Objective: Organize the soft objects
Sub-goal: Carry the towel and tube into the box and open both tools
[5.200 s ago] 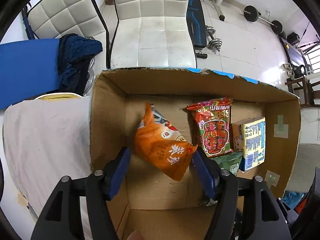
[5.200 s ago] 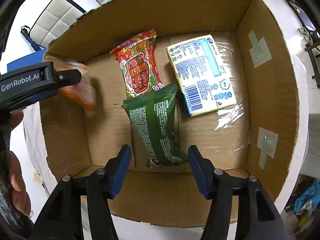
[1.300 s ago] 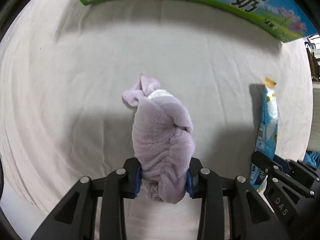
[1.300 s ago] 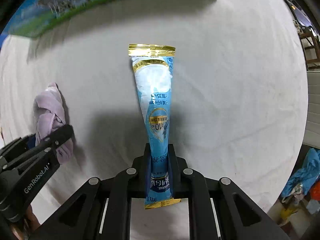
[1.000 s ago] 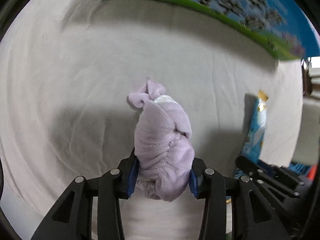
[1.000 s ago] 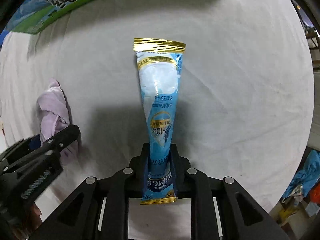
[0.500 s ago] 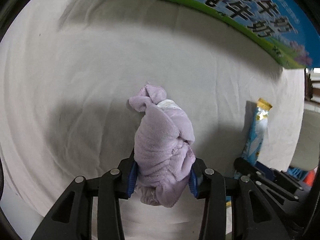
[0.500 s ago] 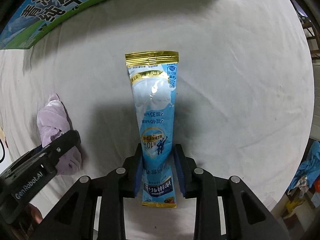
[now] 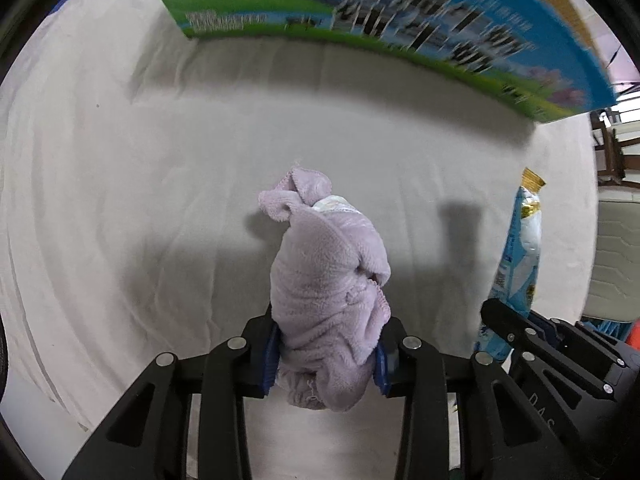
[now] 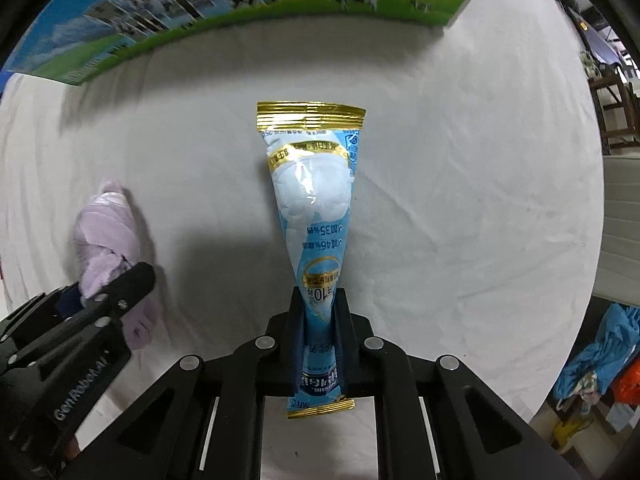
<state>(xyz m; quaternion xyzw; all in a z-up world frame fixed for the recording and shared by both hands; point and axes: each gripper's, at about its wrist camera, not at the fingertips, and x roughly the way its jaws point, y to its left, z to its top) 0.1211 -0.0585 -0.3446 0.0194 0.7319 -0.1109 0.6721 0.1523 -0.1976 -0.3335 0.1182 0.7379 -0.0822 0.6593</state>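
Your left gripper [image 9: 326, 354] points straight down, blue pads pressed into a bundled purple cloth [image 9: 330, 280]; your right gripper [image 10: 319, 330] points down likewise, jaws clamped narrowly on a blue packet [image 10: 316, 216]; both sit side by side.

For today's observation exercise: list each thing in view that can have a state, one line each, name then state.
left gripper: shut on the purple cloth.
purple cloth: bunched, gripped at one end.
right gripper: shut on the blue packet.
blue packet: sealed, gripped near its narrow end.
printed box: flap raised.
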